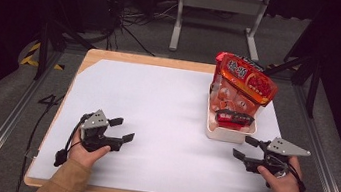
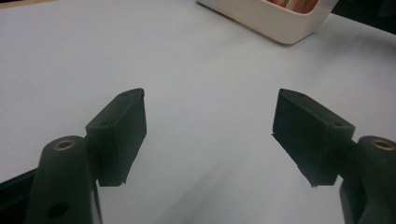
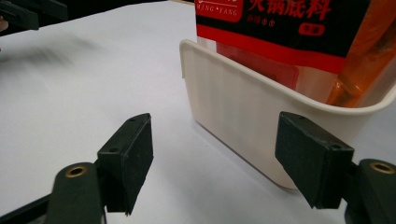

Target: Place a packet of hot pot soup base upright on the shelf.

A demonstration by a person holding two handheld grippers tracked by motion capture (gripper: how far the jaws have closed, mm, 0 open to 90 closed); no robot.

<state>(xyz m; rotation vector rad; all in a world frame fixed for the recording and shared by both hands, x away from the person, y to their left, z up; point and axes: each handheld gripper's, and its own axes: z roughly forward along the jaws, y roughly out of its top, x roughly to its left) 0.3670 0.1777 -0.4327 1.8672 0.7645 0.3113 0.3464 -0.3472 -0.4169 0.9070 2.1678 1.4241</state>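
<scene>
Clearly you held both grippers, left [image 1: 120, 128] and right [image 1: 246, 148], spread and empty, the bin [image 1: 228, 132] of packets [image 1: 244, 79] beside your right, where a careless reach could tip it

The red packet [image 3: 280, 28] in the white bin [image 3: 233, 107] reads "MING YANG" and "火锅底料".

White bin [image 1: 224, 132] holds upright red packets [image 1: 244, 81].
</scene>
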